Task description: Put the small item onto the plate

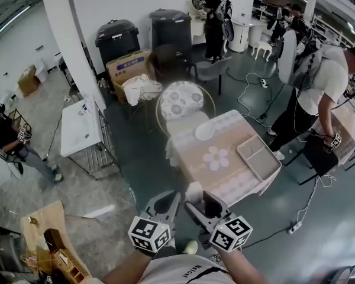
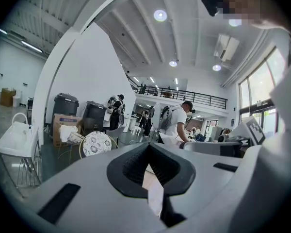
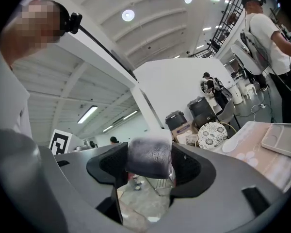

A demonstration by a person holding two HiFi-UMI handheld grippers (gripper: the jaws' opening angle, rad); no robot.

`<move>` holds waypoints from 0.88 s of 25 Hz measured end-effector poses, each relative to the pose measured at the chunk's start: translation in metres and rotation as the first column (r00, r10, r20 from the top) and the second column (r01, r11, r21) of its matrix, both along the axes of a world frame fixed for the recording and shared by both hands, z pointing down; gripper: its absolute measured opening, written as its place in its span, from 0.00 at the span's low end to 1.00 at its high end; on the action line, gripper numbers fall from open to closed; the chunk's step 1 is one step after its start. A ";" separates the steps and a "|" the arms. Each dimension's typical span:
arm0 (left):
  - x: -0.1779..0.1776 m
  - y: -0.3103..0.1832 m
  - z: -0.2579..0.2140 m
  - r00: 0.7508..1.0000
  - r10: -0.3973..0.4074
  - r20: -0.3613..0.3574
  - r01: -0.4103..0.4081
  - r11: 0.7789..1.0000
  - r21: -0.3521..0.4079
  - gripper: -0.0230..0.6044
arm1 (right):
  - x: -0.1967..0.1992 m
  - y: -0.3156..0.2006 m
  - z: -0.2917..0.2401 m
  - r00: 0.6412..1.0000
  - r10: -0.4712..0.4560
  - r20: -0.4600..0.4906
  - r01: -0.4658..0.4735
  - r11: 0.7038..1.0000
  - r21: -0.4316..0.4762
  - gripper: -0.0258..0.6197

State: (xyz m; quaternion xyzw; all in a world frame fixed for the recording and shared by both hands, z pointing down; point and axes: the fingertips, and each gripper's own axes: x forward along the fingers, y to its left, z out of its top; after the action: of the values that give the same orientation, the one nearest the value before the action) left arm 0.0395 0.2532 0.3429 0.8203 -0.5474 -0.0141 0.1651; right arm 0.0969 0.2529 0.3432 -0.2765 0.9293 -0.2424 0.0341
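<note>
A small pale block with a grey fuzzy face (image 3: 149, 157) sits between the pads of my right gripper (image 3: 150, 165), touched on both sides; in the head view it shows as a white bit (image 1: 194, 191) at the right gripper (image 1: 197, 199). The gripper hangs just short of the near corner of the table with the pink cloth (image 1: 225, 176). A white plate (image 1: 204, 131) (image 3: 231, 144) lies at the table's far side. My left gripper (image 1: 173, 199) (image 2: 148, 150) is alongside, jaw tips together, holding nothing.
A grey compartment tray (image 1: 258, 157) (image 3: 282, 140) lies on the table's right part. A round patterned chair (image 1: 181, 99) stands behind the table. A person (image 1: 319, 93) bends over another table at the right, with cables (image 1: 254, 99) on the floor. A white sink stand (image 1: 80, 129) is at the left.
</note>
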 end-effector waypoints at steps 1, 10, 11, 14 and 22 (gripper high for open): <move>0.001 -0.001 0.000 1.000 0.002 0.002 -0.002 1.000 0.000 0.04 | 0.002 -0.001 -0.001 1.000 0.003 0.007 -0.003 1.000 -0.003 0.48; 0.006 -0.010 0.000 1.000 -0.007 0.017 0.007 1.000 0.001 0.04 | 0.008 -0.016 -0.001 0.999 0.008 0.044 -0.007 1.000 -0.015 0.48; 0.005 -0.011 -0.001 1.000 -0.010 0.019 0.010 1.000 0.000 0.04 | 0.007 -0.019 0.000 0.999 0.006 0.047 -0.006 1.000 -0.019 0.48; -0.004 -0.018 0.000 1.000 -0.021 0.022 0.021 1.000 -0.001 0.04 | 0.000 -0.026 -0.001 0.998 -0.001 0.056 0.003 1.000 -0.024 0.48; -0.039 -0.059 0.010 1.000 0.000 0.017 0.000 1.000 0.008 0.04 | -0.033 -0.068 0.010 0.999 0.021 0.032 -0.019 0.999 -0.038 0.48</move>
State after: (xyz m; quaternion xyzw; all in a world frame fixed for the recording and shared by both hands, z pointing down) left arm 0.0004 0.1939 0.3534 0.8210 -0.5488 -0.0092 0.1570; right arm 0.0636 0.1847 0.3533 -0.2824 0.9211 -0.2641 0.0466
